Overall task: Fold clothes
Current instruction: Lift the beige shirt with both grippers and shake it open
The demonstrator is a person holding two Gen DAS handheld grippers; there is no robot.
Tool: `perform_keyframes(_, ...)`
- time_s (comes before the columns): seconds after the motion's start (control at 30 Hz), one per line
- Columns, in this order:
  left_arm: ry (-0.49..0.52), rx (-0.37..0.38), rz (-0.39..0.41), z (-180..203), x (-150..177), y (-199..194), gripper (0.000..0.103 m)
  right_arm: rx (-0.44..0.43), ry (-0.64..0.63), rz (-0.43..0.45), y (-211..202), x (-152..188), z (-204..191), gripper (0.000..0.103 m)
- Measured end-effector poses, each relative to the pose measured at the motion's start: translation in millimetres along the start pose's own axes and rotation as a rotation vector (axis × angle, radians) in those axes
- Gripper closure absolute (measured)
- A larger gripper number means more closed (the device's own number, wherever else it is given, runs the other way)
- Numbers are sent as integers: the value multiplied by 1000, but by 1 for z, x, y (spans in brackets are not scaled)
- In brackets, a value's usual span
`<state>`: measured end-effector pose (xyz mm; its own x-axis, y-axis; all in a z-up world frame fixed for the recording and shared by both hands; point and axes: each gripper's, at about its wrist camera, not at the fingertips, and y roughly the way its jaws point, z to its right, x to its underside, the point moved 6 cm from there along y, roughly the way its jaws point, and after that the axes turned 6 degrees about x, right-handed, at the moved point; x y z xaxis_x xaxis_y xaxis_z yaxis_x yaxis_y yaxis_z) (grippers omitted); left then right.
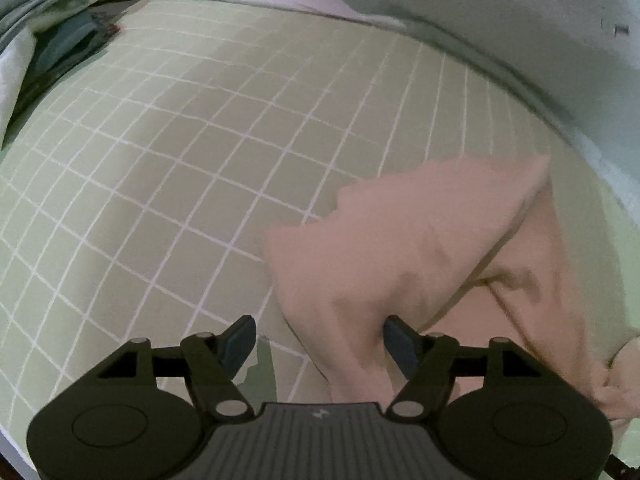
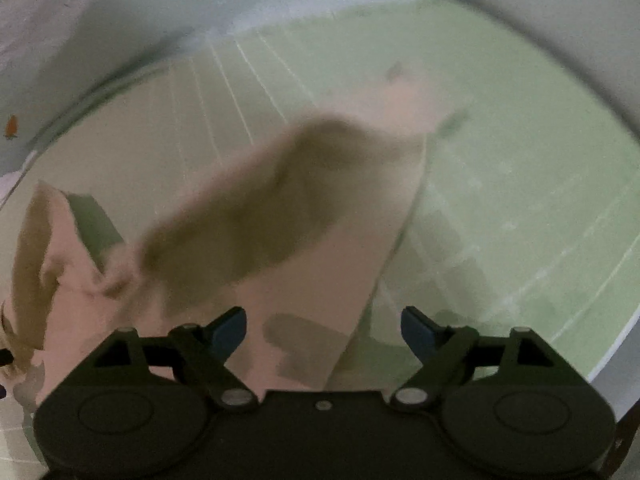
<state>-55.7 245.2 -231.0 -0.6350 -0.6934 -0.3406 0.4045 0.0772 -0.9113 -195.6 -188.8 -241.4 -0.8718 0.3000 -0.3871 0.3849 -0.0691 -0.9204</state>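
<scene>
Holding both hand-held grippers with fingers apart, left and right, I grip nothing. A pink garment lies rumpled on the green checked bed sheet. It looks light, soft and floppy; I'd pinch an edge or corner. My left view is sharp; the right view blurs the cloth.

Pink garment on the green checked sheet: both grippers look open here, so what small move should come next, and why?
Probably close the left gripper on the fabric. The pink garment lies rumpled, partly between its open fingers, and the right gripper is open above it too, holding nothing. The right wrist view is blurred, so this is tentative.
</scene>
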Motion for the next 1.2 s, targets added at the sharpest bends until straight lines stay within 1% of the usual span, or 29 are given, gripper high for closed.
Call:
perform_keyframes(0.03, 11, -8, -10, 1, -1, 4, 33, -12, 0, -6, 6, 1, -1, 38)
perform_keyframes(0.1, 27, -16, -30, 2, 0, 10, 40, -37, -18, 6, 16, -1, -7, 48)
perform_keyframes(0.13, 27, -11, -36, 1, 2, 10, 46, -41, -44, 14, 19, -6, -13, 56)
perform_keyframes(0.17, 25, -7, -41, 1, 5, 11, 52, -39, -79, 21, 21, -12, -20, 59)
perform_keyframes(0.2, 24, -3, -45, 0, 8, 11, 55, -38, -114, 29, 23, -18, -28, 62)
perform_keyframes(0.27, 32, -1, -53, 0, 13, 10, 64, -48, -177, 47, 30, -35, -46, 64)
perform_keyframes(0.33, 54, -13, -58, 2, 18, 9, 68, -60, -239, 64, 39, -56, -67, 67)
perform_keyframes(0.43, 56, -22, -74, 5, 27, 6, 69, -84, -328, 84, 58, -95, -109, 67)
perform_keyframes(0.57, 61, 1, -104, 12, 36, 4, 69, -152, -485, 128, 85, -148, -193, 67)
perform_keyframes(0.63, 57, 22, -118, 16, 36, 5, 69, -203, -578, 153, 92, -164, -241, 66)
perform_keyframes(0.7, 42, 45, -126, 16, 31, 4, 69, -243, -669, 175, 97, -172, -286, 63)
perform_keyframes(0.77, 22, 68, -124, 14, 23, 0, 68, -231, -705, 196, 94, -175, -313, 59)
perform_keyframes(0.8, 13, 77, -113, 11, 17, -4, 68, -217, -708, 214, 88, -176, -321, 57)
perform_keyframes(0.87, 15, 86, -75, 6, 4, -15, 64, -178, -666, 263, 71, -175, -319, 48)
perform_keyframes(0.9, 24, 86, -49, 3, -3, -22, 61, -167, -626, 287, 59, -172, -312, 35)
perform_keyframes(0.93, 44, 80, -25, 2, -11, -28, 55, -162, -581, 309, 46, -167, -303, 27)
perform_keyframes(0.97, 68, 71, -3, 2, -18, -34, 52, -168, -541, 324, 35, -160, -294, 27)
perform_keyframes(1.0, 105, 65, 16, 5, -25, -38, 51, -180, -515, 326, 27, -153, -287, 27)
perform_keyframes(1.07, 191, 53, 54, 14, -41, -44, 50, -187, -497, 318, 18, -137, -278, 27)
perform_keyframes(1.1, 232, 59, 73, 17, -53, -47, 49, -189, -494, 307, 16, -131, -276, 27)
perform_keyframes(1.17, 274, 106, 102, 24, -73, -46, 47, -202, -487, 271, 16, -121, -276, 29)
perform_keyframes(1.2, 288, 139, 106, 31, -82, -38, 47, -214, -480, 247, 19, -115, -277, 32)
